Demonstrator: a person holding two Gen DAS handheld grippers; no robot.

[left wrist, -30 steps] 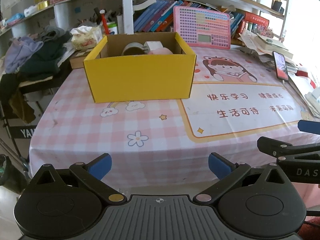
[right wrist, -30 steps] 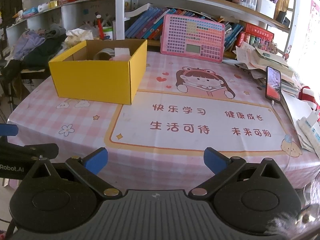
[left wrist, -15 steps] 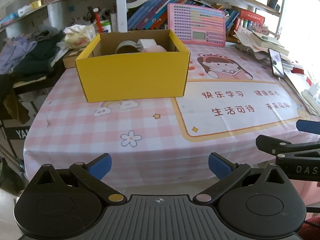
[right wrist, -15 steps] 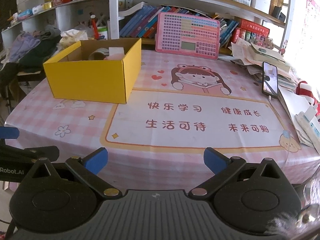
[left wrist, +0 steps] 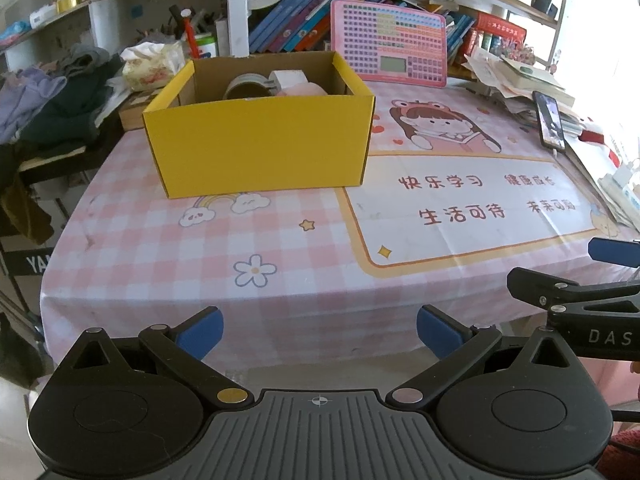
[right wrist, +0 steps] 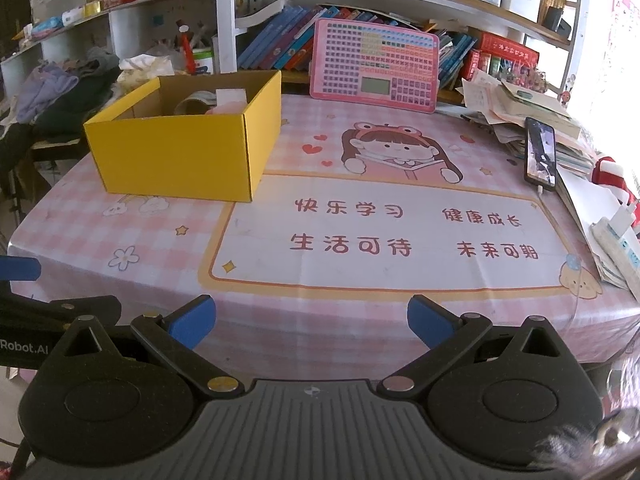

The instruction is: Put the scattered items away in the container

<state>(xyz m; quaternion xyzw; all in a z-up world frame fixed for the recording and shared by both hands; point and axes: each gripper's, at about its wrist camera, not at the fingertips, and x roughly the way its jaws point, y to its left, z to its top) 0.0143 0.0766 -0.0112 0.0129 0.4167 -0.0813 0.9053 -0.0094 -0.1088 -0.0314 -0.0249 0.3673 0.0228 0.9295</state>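
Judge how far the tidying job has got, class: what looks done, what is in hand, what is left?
Done: a tape roll, a white item and something pink already lie in the yellow box. In hand: nothing; the left gripper and right gripper are both open and empty. Left: no loose item shows on the pink tablecloth near the box, so the job looks close to finished.

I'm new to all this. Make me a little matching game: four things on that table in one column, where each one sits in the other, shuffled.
Things:
1. yellow box
2. pink keyboard toy
3. phone
4. tape roll

Places:
A. inside the box
B. propped upright at the table's back
C. on the table's left part
D. leaning on the paper pile at the right

Pairs: 1-C, 2-B, 3-D, 4-A
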